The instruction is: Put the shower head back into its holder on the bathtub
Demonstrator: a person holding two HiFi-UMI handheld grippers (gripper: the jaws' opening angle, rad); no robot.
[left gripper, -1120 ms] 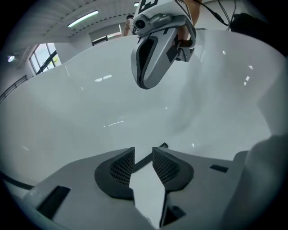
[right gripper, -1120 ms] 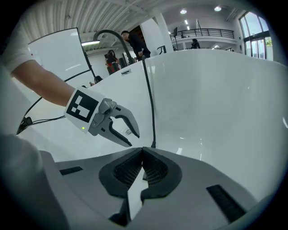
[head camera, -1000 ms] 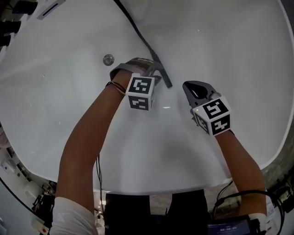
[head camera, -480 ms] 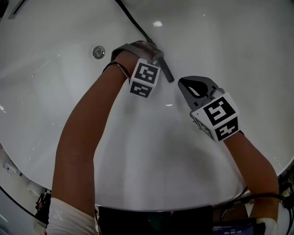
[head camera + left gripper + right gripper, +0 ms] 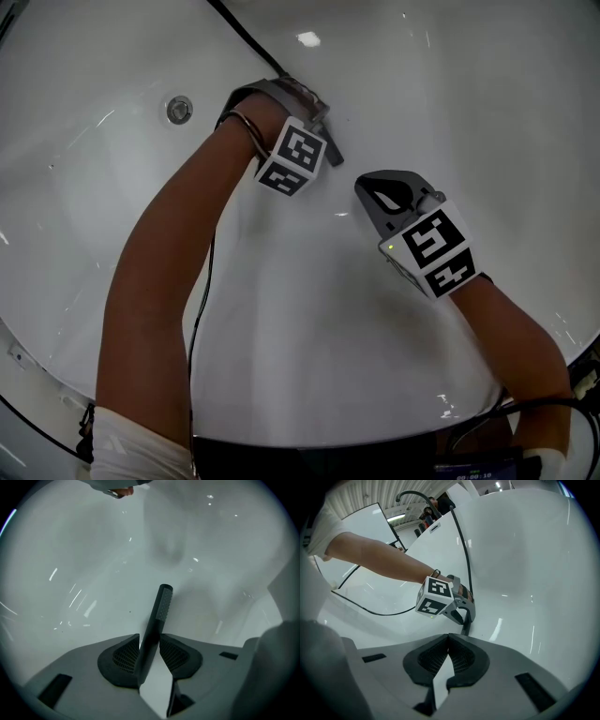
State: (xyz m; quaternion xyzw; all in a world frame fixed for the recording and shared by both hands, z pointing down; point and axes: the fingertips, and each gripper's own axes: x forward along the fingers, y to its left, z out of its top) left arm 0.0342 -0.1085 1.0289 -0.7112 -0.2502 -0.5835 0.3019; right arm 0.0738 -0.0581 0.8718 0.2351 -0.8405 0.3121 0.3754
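1. White bathtub [image 5: 487,112] fills every view. I look steeply down into its glossy, curved basin, and both grippers hang inside it.
2. Two bare arms reach in from the bottom edge. The left forearm [image 5: 159,281] runs up toward the middle with a thin black cable [image 5: 199,309] trailing beside it, and the right forearm [image 5: 516,337] comes in from the lower right.
3. A dark hose [image 5: 246,39] runs down the tub wall from the top edge and disappears under the left hand.
4. My left gripper [image 5: 150,638] points almost straight down at the tub floor. Its jaws have just been easing apart a little, but the shower head [image 5: 157,620] stands between them with both pads against its sides, so I read it as gripped.
5. My right gripper [image 5: 448,638] hangs near the left one, apart from it and tilted down toward it. Its jaws meet at the tips with nothing between them.
6. The shower head is a slim dark stick. It is held inside the tub, and its textured end [image 5: 164,604] projects past the left jaw tips toward the white floor. I cannot tell whether that end touches the floor.
7. A round metal drain [image 5: 178,110] sits in the tub surface, left of the left hand.
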